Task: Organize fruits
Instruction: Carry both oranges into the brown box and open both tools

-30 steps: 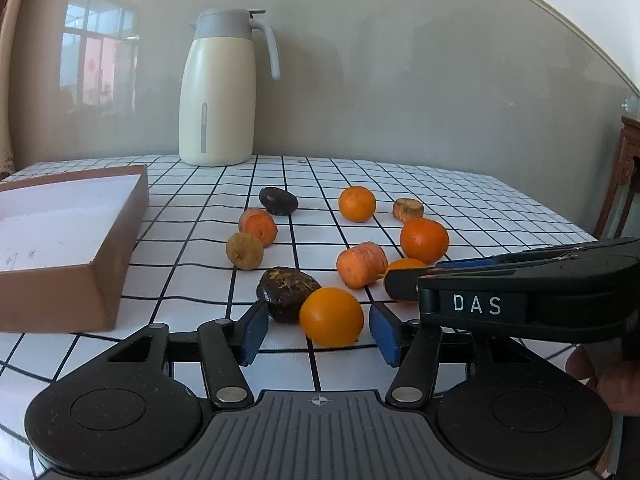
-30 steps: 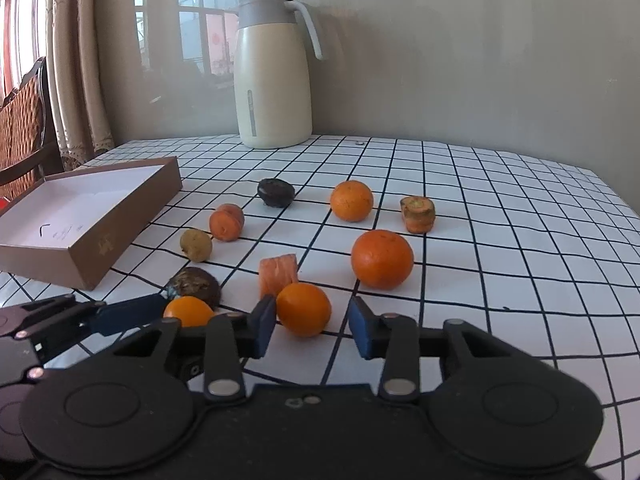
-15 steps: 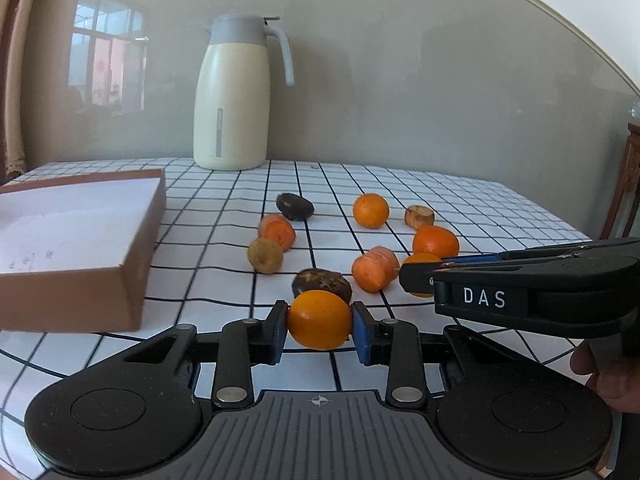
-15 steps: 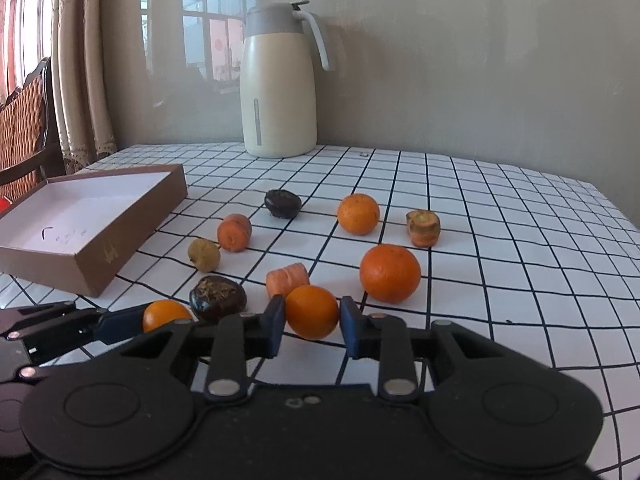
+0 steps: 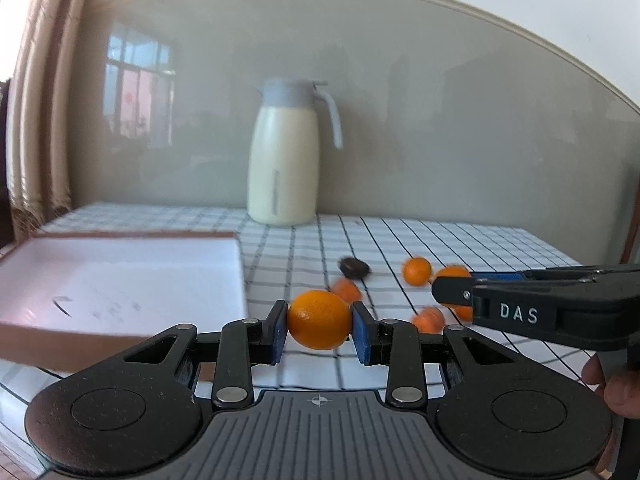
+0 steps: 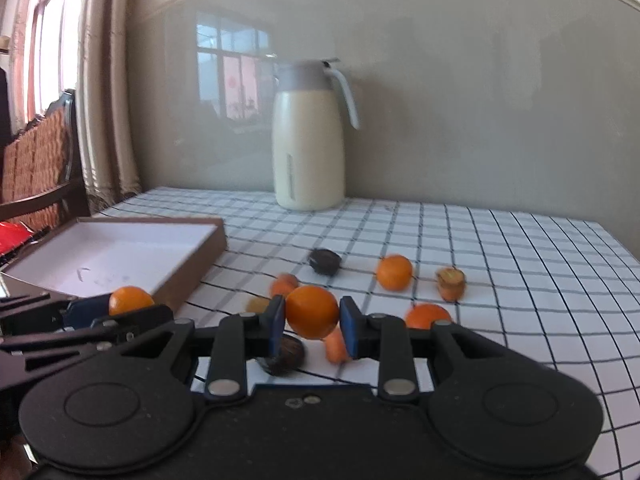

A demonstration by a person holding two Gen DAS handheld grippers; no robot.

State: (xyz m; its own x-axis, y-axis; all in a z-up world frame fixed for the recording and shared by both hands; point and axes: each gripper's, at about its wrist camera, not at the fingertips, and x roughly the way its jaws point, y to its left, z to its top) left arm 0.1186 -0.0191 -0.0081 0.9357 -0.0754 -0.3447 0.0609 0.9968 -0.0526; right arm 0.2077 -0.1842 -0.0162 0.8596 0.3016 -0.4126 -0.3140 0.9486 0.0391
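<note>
left orange: an orange (image 5: pixel 319 319) held clear above the checked tablecloth (image 5: pixel 460 248), pinched at its two sides between blue pads; it also shows in the right wrist view at about 9 o'clock, low on the left.
right orange: a second orange (image 6: pixel 312 311), likewise held off the cloth, over the dark fruit (image 6: pixel 285 354) and a carrot piece (image 6: pixel 335 345) lying below it.
box from the left orange: the open brown box (image 5: pixel 224 235) with its white floor lies at about 10 o'clock, just beside, and nothing is visible in it.
box from the right orange: the same box lies at about 10 o'clock but farther off, with the left gripper in between.
nearer hand: by my judgement the left hand is closer to the box, so its orange would reach it first.
long axis: the oranges are nearly round, so no axis matters; the box runs lengthwise away from the cameras.
left gripper (image 5: pixel 319 334): its jaws have just been closing and now clamp the left orange, pads pressed on both sides.
right gripper (image 6: pixel 313 326): its jaws have just been closing too and now clamp the right orange firmly.
left on the cloth: two more oranges, carrot pieces and a dark fruit (image 6: pixel 325 261), from 12 to 2 o'clock of the right orange.
beyond: a cream jug (image 6: pixel 309 138) stands at 12 o'clock against the wall, well apart.
next move, as I judge it: carry both oranges toward 10 o'clock, over the box's rim.
</note>
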